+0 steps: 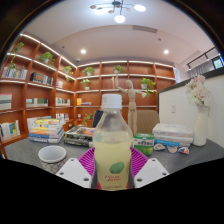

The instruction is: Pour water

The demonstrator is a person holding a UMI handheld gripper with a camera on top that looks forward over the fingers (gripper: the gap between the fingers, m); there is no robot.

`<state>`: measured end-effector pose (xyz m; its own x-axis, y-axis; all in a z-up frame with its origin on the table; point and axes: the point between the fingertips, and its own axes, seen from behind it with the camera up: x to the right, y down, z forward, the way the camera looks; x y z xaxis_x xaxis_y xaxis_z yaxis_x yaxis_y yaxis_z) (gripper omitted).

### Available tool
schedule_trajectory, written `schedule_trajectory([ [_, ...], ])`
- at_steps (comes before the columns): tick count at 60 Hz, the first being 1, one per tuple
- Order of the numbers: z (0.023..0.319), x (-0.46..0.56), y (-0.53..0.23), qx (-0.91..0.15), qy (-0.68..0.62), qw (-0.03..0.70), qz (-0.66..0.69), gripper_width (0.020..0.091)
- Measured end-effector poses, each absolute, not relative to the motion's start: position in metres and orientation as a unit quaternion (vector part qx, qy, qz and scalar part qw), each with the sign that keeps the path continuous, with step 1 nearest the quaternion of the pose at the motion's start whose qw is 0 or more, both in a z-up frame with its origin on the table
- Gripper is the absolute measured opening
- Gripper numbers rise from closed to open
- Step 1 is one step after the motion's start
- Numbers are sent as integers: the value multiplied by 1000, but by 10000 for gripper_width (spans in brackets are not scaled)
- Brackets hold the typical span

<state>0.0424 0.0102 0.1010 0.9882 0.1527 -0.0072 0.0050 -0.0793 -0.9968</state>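
A clear plastic bottle with a white cap, pale yellowish liquid and a green leaf label stands upright between my fingers. My gripper is shut on the bottle, with the magenta pads pressed against both sides of its lower half. A white bowl-like cup rests on the grey table, left of the bottle and beyond my left finger. The bottle's base is hidden behind the fingers.
Boxes and packets lie on the table at the left, a clear plastic container and small items at the right. A white vase with flowers stands far right. Lit bookshelves line the back walls.
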Motion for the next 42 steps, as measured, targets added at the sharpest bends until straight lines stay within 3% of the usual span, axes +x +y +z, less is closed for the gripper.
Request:
schedule_trajectory([
  [5,102,44,8,-733,-48,676,57,425],
  [16,102,47,4,-737,-35,673,45,523],
  [19,99,47,-1,-746,-27,664,46,609],
  [23,98,46,-13,-751,-24,658,47,790],
  [25,98,47,-21,-754,-20,655,45,837],
  [42,106,57,-99,-763,14,646,1,844],
])
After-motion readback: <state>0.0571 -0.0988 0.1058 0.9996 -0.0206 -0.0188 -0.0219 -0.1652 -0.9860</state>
